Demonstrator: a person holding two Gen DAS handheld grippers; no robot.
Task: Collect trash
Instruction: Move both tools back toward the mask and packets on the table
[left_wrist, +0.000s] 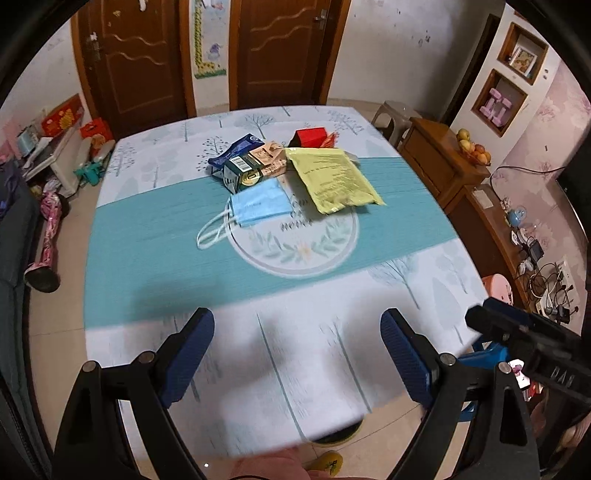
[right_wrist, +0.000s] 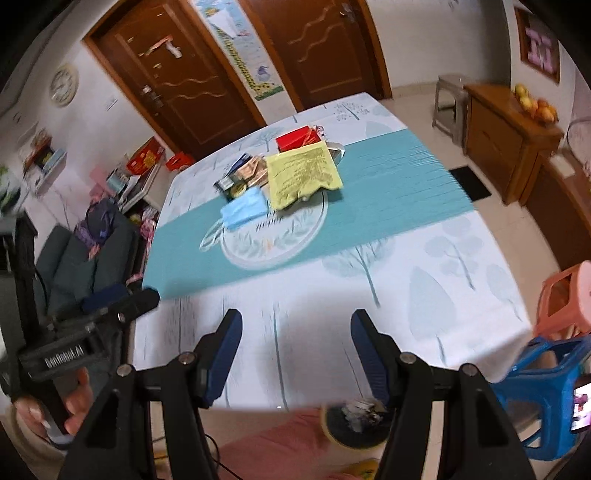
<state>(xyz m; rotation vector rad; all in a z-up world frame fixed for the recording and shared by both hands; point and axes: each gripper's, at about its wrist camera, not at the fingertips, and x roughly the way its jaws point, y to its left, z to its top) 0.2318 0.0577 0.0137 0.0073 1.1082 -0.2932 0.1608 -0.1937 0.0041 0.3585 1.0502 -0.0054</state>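
The yellow packet (left_wrist: 334, 179) hides most of a grey tray (right_wrist: 337, 152); its print is illegible.

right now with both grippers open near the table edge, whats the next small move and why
Probably reach the left gripper forward toward the blue face mask. Both grippers are open and empty, over the near part of the tablecloth, short of the trash pile. The mask is the nearest piece and lies flat at the front of the pile, apart from the yellow bag, so it looks easiest to pinch first.
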